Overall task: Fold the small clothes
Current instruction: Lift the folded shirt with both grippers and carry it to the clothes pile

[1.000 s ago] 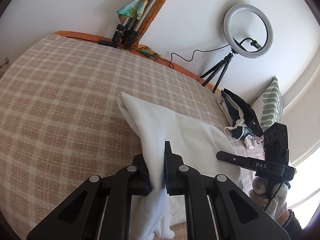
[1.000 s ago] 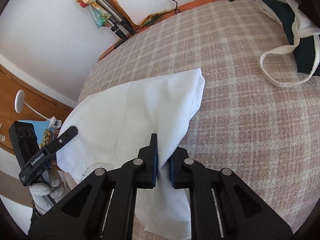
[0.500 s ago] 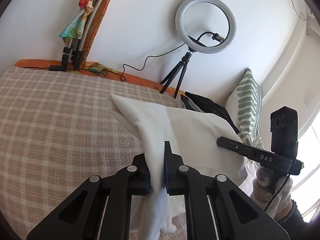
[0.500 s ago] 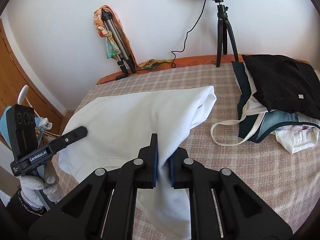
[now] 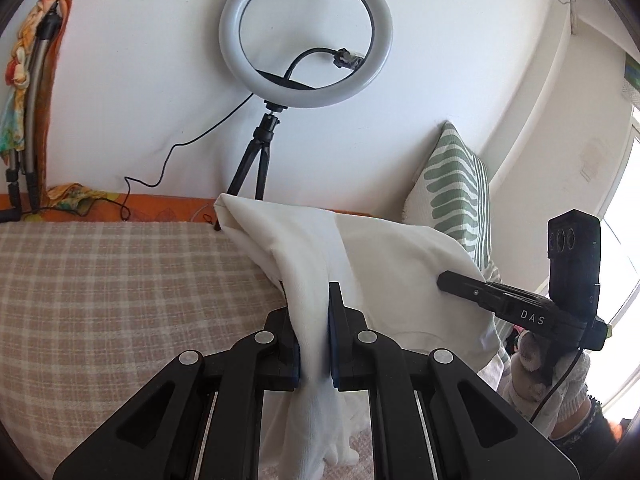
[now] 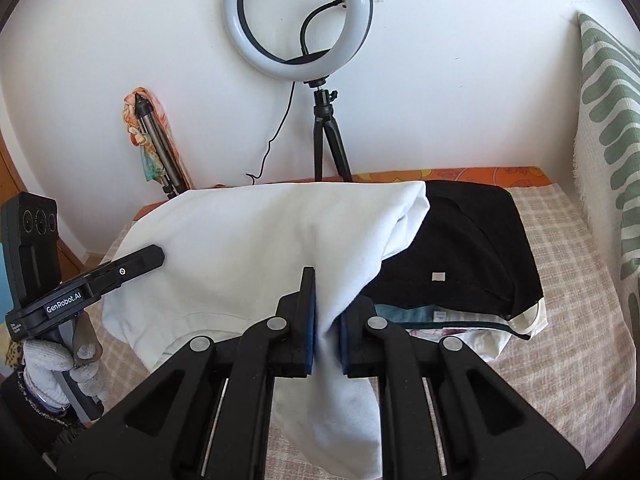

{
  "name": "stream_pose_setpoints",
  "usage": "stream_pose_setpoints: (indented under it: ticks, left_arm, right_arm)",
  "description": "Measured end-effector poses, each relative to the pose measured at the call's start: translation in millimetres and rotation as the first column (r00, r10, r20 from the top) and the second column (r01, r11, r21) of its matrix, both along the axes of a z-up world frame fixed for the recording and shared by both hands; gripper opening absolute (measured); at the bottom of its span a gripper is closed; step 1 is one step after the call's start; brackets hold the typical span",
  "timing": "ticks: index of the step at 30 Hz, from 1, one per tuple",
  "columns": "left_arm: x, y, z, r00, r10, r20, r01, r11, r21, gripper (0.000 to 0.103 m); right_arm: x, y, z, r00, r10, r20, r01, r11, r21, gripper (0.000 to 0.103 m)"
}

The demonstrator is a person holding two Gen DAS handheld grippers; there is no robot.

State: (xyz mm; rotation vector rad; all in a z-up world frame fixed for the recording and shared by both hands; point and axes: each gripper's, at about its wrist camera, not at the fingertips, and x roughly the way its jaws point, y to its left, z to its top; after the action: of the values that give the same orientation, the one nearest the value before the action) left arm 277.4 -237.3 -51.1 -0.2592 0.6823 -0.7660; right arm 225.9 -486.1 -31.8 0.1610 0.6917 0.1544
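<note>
Raised higher, soft white garment [image 5: 384,264] drapes between both clamped grippers.

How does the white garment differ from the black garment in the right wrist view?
The white garment is lifted, clamped by the left gripper and the right gripper; the black garment lies ungripped on a pile. The white one hangs loose and spread; the black one is folded flat. Both are over the checked bed.
</note>
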Motion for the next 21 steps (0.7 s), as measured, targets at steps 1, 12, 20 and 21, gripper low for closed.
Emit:
stream_pose_setpoints:
  ticks: [1,12,20,21]
  left_arm:
    - [4,-10,2,1.000,-0.008,0.005,0.008,1.000,0.003,0.008]
    - [39,-99,12,0.998,-0.046,0.035,0.046,0.999,0.001,0.008]
    - [52,-135,5,0.998,-0.052,0.046,0.051,0.998,0.026,0.008]
    - [55,-138,4,0.998,-0.049,0.046,0.048,0.998,0.031,0.008]
  right_arm:
    - [3,-10,2,1.000,-0.011,0.002,0.011,1.000,-0.002,0.010]
    - [34,-93,23,0.994,-0.094,0.054,0.098,0.991,-0.088,0.010]
    - [57,-129,18,0.990,-0.127,0.064,0.132,0.987,-0.095,0.010]
    - [60,-131,16,0.990,-0.127,0.065,0.132,0.987,-0.096,0.010]
